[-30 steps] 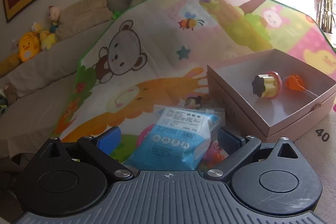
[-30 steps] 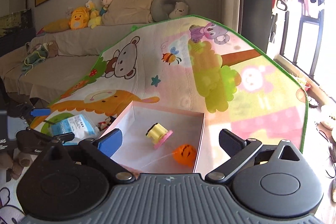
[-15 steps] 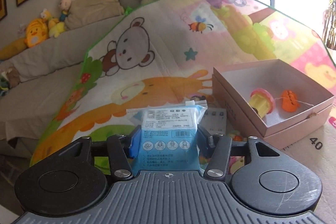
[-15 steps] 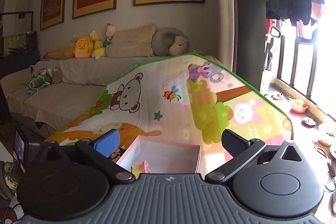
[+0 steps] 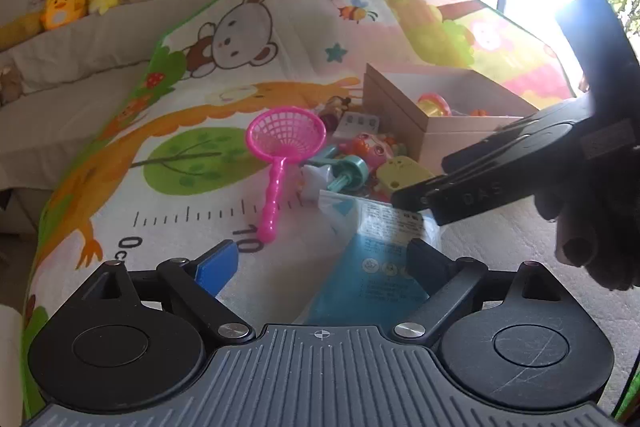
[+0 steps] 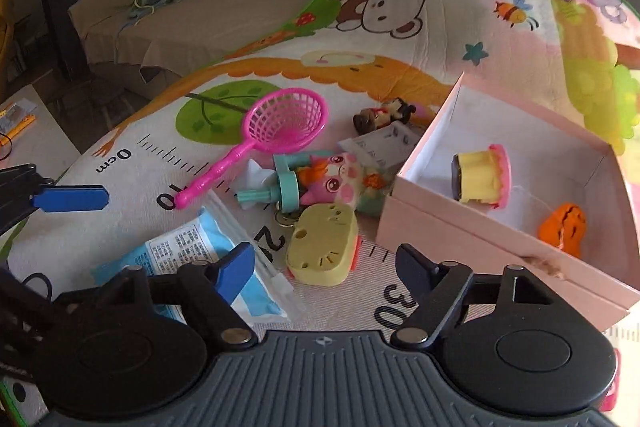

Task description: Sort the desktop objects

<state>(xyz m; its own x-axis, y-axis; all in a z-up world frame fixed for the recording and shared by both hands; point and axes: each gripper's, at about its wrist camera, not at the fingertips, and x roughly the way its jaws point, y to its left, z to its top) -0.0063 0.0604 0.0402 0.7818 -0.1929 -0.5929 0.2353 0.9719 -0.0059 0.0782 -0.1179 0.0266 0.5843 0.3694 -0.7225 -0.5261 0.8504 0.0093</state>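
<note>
A blue tissue pack [image 5: 376,259] lies on the play mat, also in the right wrist view [image 6: 192,259]. My left gripper [image 5: 324,263] is open above it, the pack partly between the fingers. My right gripper [image 6: 324,263] is open, low over a yellow toy [image 6: 324,247]. A pink box [image 6: 500,227] holds a yellow-pink toy [image 6: 480,179] and an orange toy [image 6: 562,227]. A pink net scoop [image 6: 276,131], a pink animal toy [image 6: 336,179] and a teal toy [image 6: 280,187] lie left of the box.
The right gripper's body [image 5: 520,163] reaches in from the right in the left wrist view. A small dark figure [image 6: 384,115] and a white card [image 6: 384,143] lie behind the toys. A sofa [image 6: 224,7] with plush toys stands behind the mat.
My left gripper has opened and let go of the tissue pack, which now lies on the mat. My right gripper has dropped from a raised view to low over the toys.
</note>
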